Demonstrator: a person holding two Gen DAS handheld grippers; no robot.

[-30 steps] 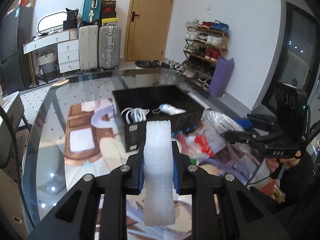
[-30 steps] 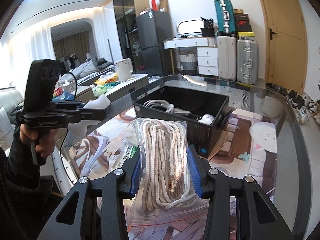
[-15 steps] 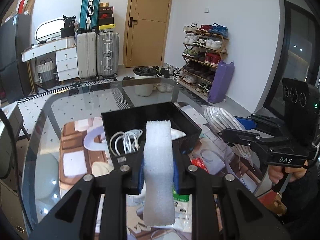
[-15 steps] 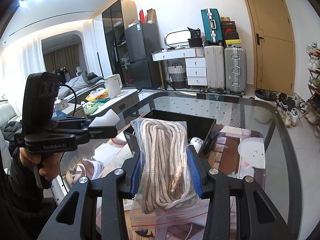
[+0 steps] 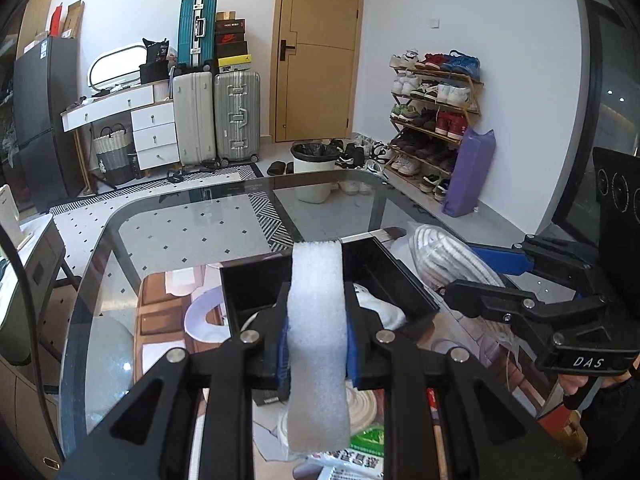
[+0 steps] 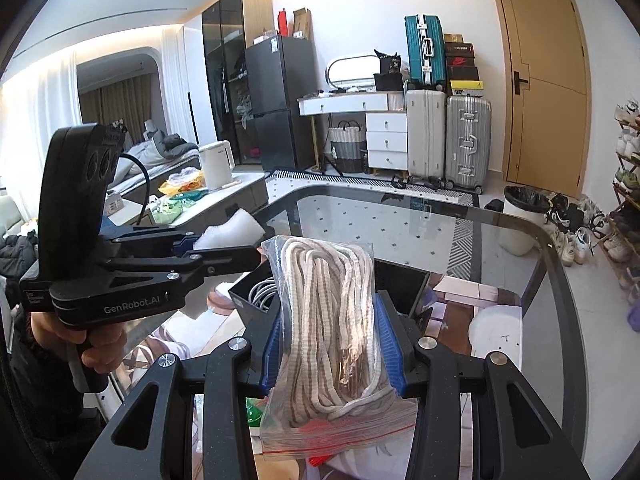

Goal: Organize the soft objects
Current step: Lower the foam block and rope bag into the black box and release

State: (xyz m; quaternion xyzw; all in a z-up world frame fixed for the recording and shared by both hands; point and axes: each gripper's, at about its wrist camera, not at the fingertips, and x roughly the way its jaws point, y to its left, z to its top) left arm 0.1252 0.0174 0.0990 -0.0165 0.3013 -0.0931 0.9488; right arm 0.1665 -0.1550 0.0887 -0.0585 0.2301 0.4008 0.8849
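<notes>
the left gripper (image 5: 316,344) is clamped on a white foam strip (image 5: 318,332), held upright at the centre of the left wrist view. the pads pinch it abt mid-length, so both ends stick out free, prob to keep it from folding. the right gripper (image 6: 330,344) is closed on a clear zip bag of rope (image 6: 332,320), gripped across the bag's middle w/ the red seal hanging at the bottom of the frame, so the rope stays bunched inside.

both soft things are off the table (image 5: 180,232), carried above the black box (image 5: 400,280), which sits centre frame just behind the foam. the box already holds a white cable coil (image 6: 262,290) and another white item, only partly seen. in the right wrist view the left gripper shows mid left, foam tip pointing toward the box.

likely step: both loads are being brought over the box for dropping in. more packets lie on the table at the bottom of the left view, so the sorting looks partway done.
</notes>
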